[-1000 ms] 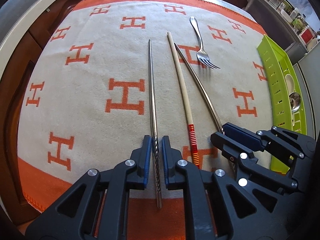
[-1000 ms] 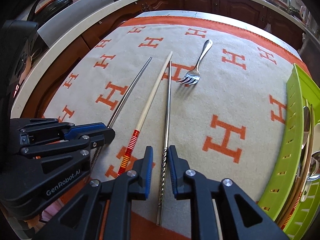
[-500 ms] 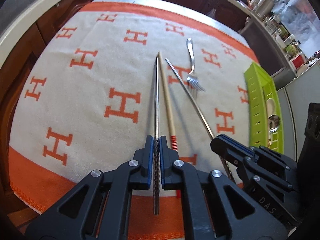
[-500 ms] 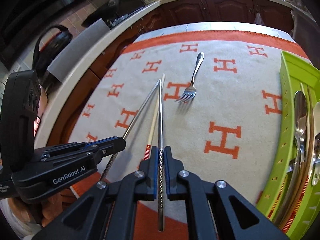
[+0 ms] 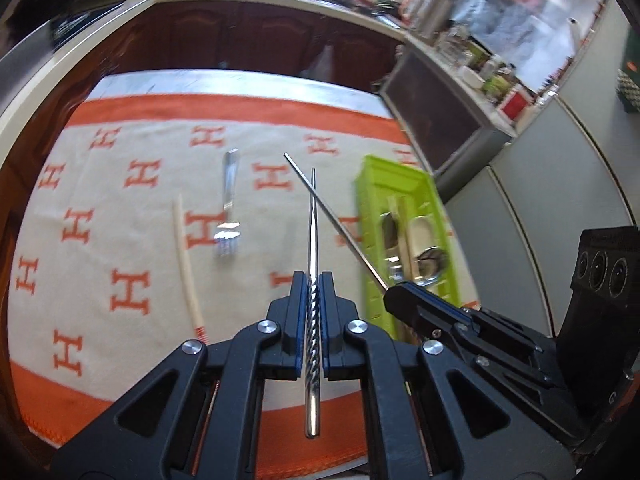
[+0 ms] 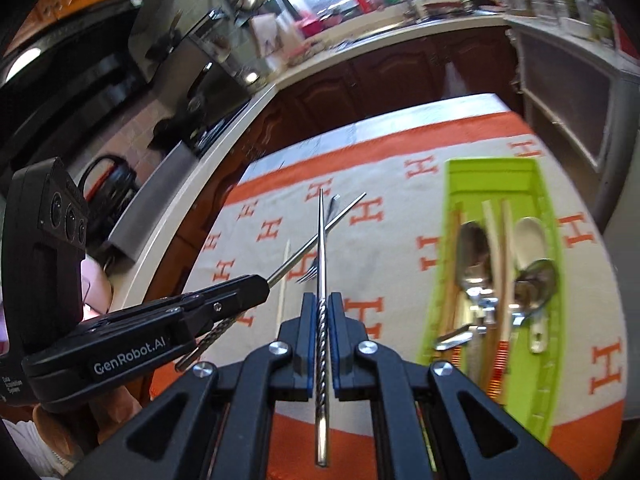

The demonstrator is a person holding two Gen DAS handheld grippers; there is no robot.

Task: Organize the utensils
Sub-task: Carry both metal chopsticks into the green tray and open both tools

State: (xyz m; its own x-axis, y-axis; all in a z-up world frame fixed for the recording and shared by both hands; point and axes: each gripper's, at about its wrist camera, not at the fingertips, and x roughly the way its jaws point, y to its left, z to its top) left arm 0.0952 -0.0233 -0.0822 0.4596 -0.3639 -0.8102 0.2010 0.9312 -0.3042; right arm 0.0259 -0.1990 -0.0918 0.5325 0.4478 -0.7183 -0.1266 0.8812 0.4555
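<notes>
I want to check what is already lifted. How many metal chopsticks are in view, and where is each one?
2. One metal chopstick is clamped in the left gripper; the other metal chopstick is clamped in the right gripper. More may lie hidden in the green tray.

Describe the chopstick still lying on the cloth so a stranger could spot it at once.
Start at the cream cloth with orange H marks, left of the green tray. Beside the fork, on its left in the left wrist view, lies the wooden chopstick. Unlike the two metal chopsticks held up in the tongs, it is pale, with red stripes at its near end.
</notes>
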